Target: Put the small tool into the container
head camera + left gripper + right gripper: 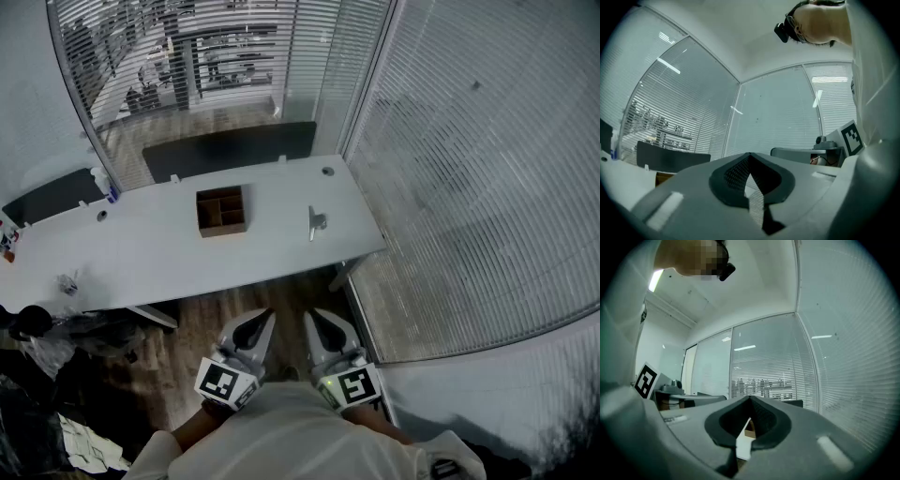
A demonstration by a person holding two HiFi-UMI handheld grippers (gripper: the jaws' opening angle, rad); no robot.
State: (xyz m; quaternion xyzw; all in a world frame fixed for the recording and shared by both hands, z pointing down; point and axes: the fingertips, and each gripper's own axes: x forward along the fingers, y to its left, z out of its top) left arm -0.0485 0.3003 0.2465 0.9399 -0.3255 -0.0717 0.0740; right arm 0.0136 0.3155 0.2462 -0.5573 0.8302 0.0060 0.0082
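A small silver tool (316, 222) lies on the white table (150, 253), toward its right end. To its left stands the container (222, 210), a brown wooden box with several compartments, apparently empty. Both grippers are held low by the person's body, well short of the table's near edge. My left gripper (266, 316) and my right gripper (311, 315) point toward the table side by side. In the left gripper view the left gripper (750, 155) has its jaws together, with nothing held. The right gripper (750, 398) looks the same in its own view.
Glass walls with blinds enclose the room behind and to the right of the table. A dark panel (230, 148) stands behind the table. A bottle (110, 192) and small items sit at the table's left end. Clutter (56, 375) lies on the floor at the left.
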